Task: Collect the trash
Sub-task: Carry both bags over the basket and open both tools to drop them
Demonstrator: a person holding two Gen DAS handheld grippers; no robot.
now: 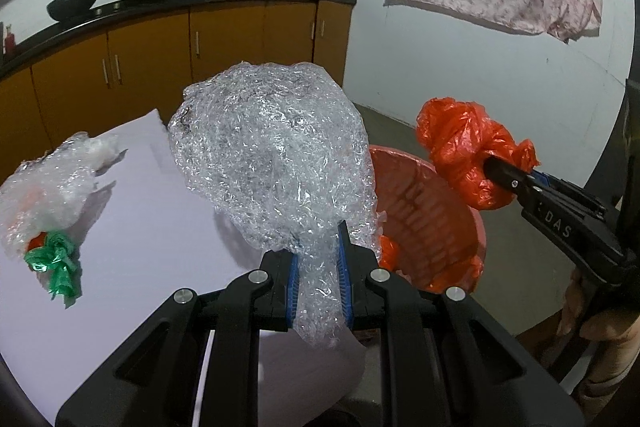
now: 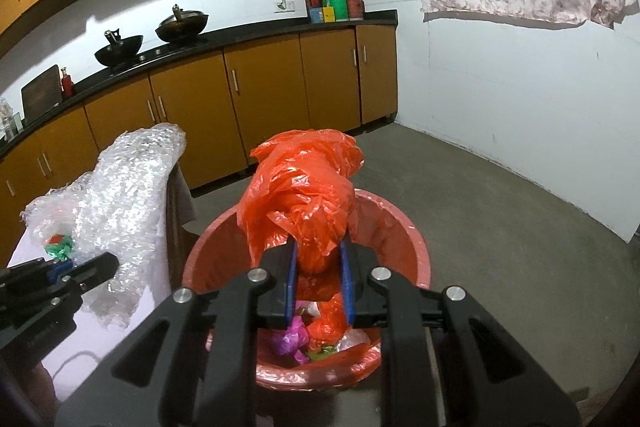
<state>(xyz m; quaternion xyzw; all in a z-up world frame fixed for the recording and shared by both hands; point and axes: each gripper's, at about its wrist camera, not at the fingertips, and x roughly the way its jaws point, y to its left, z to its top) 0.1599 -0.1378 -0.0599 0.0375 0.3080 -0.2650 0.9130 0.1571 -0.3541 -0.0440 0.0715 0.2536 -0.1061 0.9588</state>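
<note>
Trash in both tongs: right gripper [image 2: 318,267] pinches an orange plastic bag [image 2: 300,187] above the red basket [image 2: 420,255]; left gripper [image 1: 318,267] clamps bubble wrap [image 1: 272,147] over the tabletop's [image 1: 160,227] right edge; released there, the wrap may miss the basket.

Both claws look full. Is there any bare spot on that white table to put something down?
Yes: the near middle of the white table, between the green knotted bag and the held bubble wrap. The far left is crowded by another bubble wrap wad. The red bin already holds trash.

Two close tool-mounted fisheyes facing the counter [image 1: 180,1]; shared bin [image 2: 416,251]
</note>
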